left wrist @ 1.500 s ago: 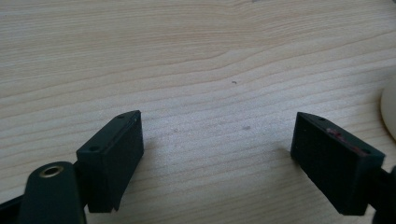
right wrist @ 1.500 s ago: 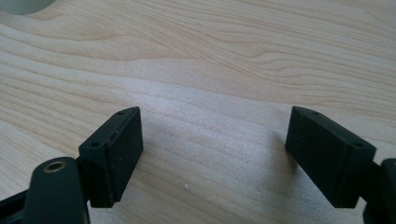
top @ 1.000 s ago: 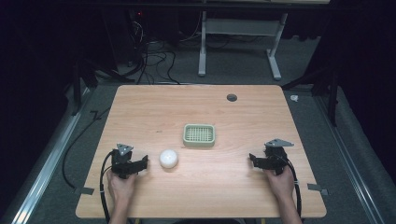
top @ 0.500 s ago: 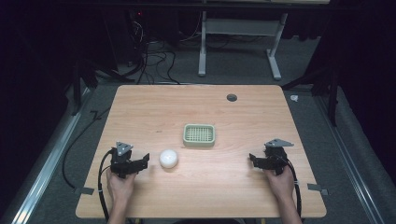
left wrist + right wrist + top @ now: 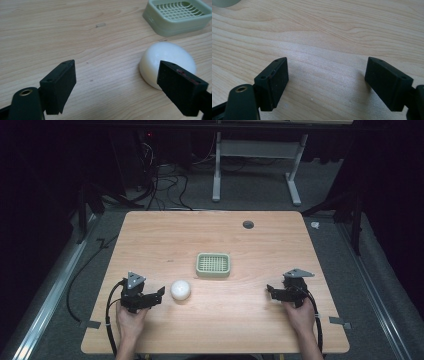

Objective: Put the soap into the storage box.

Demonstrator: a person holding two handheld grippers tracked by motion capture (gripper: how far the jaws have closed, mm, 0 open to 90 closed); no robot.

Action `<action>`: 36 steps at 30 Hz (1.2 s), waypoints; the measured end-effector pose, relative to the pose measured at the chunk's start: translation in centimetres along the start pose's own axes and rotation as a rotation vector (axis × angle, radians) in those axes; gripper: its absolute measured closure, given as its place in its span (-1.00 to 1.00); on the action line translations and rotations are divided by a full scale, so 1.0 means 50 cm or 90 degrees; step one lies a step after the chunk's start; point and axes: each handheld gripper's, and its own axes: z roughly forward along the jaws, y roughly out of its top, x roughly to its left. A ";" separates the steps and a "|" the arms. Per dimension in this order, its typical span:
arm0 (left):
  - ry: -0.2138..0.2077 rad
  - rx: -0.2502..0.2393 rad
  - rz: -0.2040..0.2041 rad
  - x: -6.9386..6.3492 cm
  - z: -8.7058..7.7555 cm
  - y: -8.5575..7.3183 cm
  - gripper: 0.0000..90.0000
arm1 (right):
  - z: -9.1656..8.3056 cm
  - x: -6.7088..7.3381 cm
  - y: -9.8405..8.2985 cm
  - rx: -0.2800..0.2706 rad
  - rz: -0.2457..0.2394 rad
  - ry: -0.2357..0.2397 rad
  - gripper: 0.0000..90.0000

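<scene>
Between the left jaws: bare wood; the left gripper [image 5: 115, 82] stood wide apart, holding nothing, low over the table [image 5: 150, 235].
Left jaw on the camera's right: it overlapped the near edge of the white soap-like dome [image 5: 167, 62] in the left gripper view; contact could not be told.
Right gripper: the right gripper [image 5: 325, 80] was likewise spread wide and empty, with only wood grain between its jaws.
Dome's place: from above, the dome [image 5: 180, 289] sat just beside the left gripper [image 5: 159, 295], toward the table's middle and near its front.
Green tray: the slatted green tray [image 5: 213, 264] lay near the dome, farther from the person, apart from it.
Right hand's place: the right gripper [image 5: 272, 291] was well apart from both, at the table's right.
Risk, as a judgement: the dome was off-centre toward one jaw, so a closing would likely push it sideways; its rounded, probably slick top could squirt out of the pinch.
Second risk: a nudge might skid it against the tray.
</scene>
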 end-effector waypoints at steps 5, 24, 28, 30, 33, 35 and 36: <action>-0.012 -0.002 0.003 -0.011 -0.004 0.003 -0.64 | 0.000 0.000 0.000 0.000 0.000 0.000 -0.56; -0.029 0.024 0.071 -0.079 0.021 0.010 -0.66 | 0.000 0.000 0.000 0.000 0.000 0.000 -0.56; -0.038 0.031 0.078 -0.092 0.031 0.010 -0.66 | 0.000 0.000 0.000 0.000 0.000 0.000 -0.56; -0.043 0.035 0.078 -0.096 0.037 0.010 -0.66 | 0.000 0.000 0.000 0.000 0.000 0.000 -0.56; -0.048 0.045 0.079 -0.102 0.048 0.011 -0.67 | 0.000 0.000 0.000 0.000 0.000 0.000 -0.56; -0.050 0.051 0.082 -0.105 0.054 0.011 -0.67 | 0.000 0.000 0.000 0.000 0.000 0.000 -0.56; -0.050 0.052 0.081 -0.107 0.057 0.011 -0.68 | 0.000 0.000 0.000 0.000 0.000 0.000 -0.56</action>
